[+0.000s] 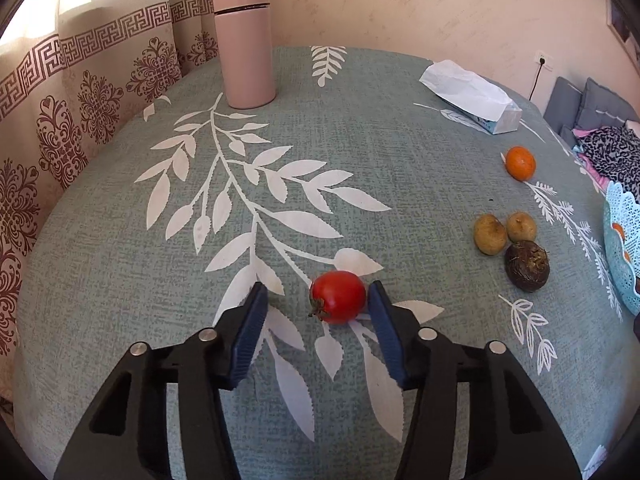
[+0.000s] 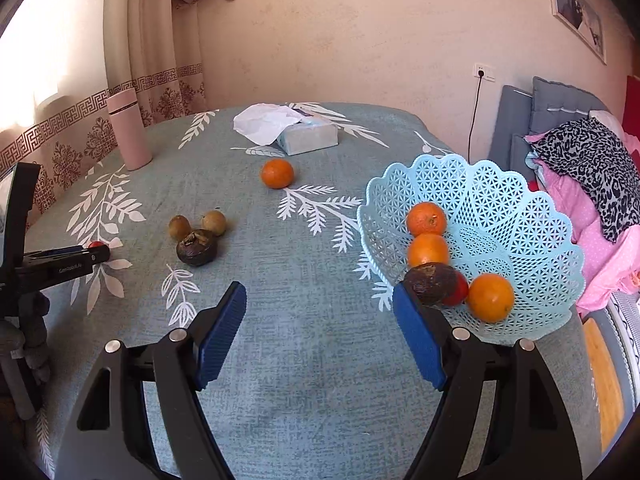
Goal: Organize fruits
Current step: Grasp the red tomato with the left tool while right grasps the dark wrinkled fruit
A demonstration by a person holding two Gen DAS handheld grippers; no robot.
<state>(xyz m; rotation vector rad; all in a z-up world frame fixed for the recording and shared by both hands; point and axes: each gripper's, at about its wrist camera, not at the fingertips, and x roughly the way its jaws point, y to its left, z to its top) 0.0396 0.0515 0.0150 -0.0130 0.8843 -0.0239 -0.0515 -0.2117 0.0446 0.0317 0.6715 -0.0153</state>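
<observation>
Seen from the left wrist: left gripper (image 1: 318,300) low over the tablecloth (image 1: 360,140), jaws part-spread around a small red fruit (image 1: 338,297) near the near edge of the table; right pad (image 1: 380,312) touching or just beside the fruit's side, left pad (image 1: 252,320) clearly apart from it, so not yet pinched. Farther toward the right edge, two small brown fruits (image 1: 504,232) touching a dark round fruit (image 1: 526,266), and a lone orange (image 1: 520,163) beyond them; pink flask (image 1: 248,44) and tissue pack (image 1: 476,98) at the far edge. Judged best for this step: centre the red fruit between the pads before closing, squeeze gently since it looked soft and round enough to roll or squirt out, and lift straight up. Seen from the right wrist: right gripper (image 2: 320,316) spread wide and holding nothing, hovering over bare cloth beside a pale blue lattice basket (image 2: 520,200) at the right edge. Already lying in the basket: three oranges (image 2: 426,218), another dark fruit (image 2: 430,284) and something red behind it. Left tool visible at the left edge of that view, red fruit barely showing past its fingers. Room left in the basket's far side for a soft drop.
</observation>
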